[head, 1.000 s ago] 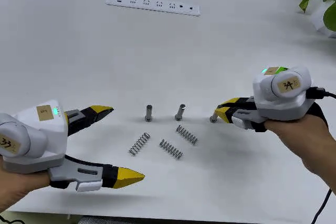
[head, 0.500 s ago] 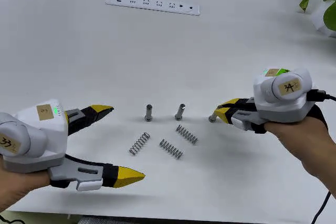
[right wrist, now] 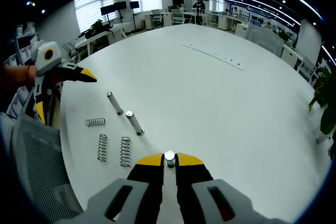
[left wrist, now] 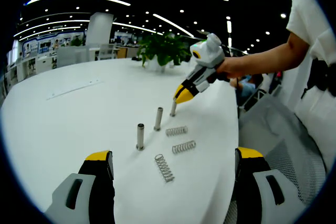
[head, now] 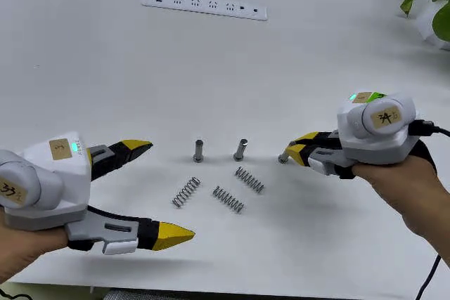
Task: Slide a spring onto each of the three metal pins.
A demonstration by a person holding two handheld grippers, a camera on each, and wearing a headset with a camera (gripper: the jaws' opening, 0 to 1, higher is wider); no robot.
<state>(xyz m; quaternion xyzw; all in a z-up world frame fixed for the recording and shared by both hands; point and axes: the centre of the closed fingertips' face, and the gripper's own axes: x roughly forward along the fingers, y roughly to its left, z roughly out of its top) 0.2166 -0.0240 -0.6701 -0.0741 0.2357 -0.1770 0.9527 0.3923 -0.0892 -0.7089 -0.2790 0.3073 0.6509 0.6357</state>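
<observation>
The right gripper [head: 295, 151] has its jaws pinched shut on the third metal pin [head: 284, 158] at their very tips. The other two pins [head: 199, 150] stand just beyond it, and the three springs [head: 228, 199] lie loose beside them, none threaded yet. The left gripper [head: 165, 189] is spread wide and empty. With the first pin apparently being steadied, it probably needs to close on the nearest spring [head: 186, 192] just ahead of its jaws and line the coil up with the pin's end.
</observation>
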